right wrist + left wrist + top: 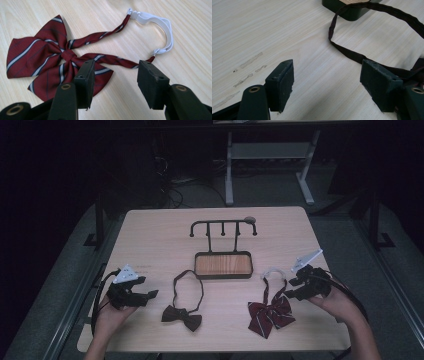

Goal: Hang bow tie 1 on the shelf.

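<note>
In the left gripper view the brown bow tie (374, 7) is cut off by the right edge; its knot is hidden behind the right jaw. In the right gripper view part of the striped bow tie (37, 55) is covered by the left jaw.

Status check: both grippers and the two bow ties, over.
Left gripper open beside brown bow tie. Right gripper open over striped red bow tie, not gripping. Both ties flat on table. Nothing blocking.

The bench (150, 235) is a light wood-grain top with rounded corners. A dark stand (223, 265) with a wooden tray base and a hooked rail sits at its centre, toward the far edge. A dark brown bow tie (182, 316) lies left of centre near the front edge, and a red striped bow tie (270, 314) with a white strap lies right of centre.
</note>
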The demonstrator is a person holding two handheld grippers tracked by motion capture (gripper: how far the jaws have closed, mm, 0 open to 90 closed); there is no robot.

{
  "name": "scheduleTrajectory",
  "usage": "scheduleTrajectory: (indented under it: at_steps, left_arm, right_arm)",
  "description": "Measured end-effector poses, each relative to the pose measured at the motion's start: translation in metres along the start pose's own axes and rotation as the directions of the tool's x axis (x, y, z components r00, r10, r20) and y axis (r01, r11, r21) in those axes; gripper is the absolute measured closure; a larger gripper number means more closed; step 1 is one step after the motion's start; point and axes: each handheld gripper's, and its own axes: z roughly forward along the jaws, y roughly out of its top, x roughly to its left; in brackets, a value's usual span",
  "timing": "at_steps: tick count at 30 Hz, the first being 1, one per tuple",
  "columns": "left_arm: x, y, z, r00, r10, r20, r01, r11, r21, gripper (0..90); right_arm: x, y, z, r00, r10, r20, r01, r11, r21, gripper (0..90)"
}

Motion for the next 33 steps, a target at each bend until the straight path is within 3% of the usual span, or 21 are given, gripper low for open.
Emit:
scheduleTrajectory:
  at_steps: [14, 22, 27, 33]
  left_arm:
    - [-0.001, 0.0, 0.0, 0.9999, -0.009, 0.006, 0.009, 0.9999, -0.009, 26.6]
    - [0.0, 0.0, 0.0, 1.0, -0.005, 0.007, 0.005, 0.9999, -0.014, 26.6]
    - [0.0, 0.0, 0.0, 1.0, -0.005, 0.004, 0.005, 0.9999, -0.012, 26.5]
    - [0.0, 0.0, 0.0, 1.0, -0.003, 0.005, 0.003, 0.9999, -0.01, 26.4]
  right_arm:
    - [-0.015, 0.019, 0.01, 0.9999, 0.012, 0.0, -0.012, 0.9978, 0.066, 50.1]
    - [-0.029, 0.026, 0.017, 0.999, 0.04, 0.021, -0.042, 0.9934, 0.107, 53.6]
    - [-0.032, 0.031, 0.025, 0.9989, 0.027, 0.039, -0.032, 0.9907, 0.132, 55.8]
    - [-0.037, 0.033, 0.032, 0.9975, 0.046, 0.053, -0.054, 0.9867, 0.154, 58.2]
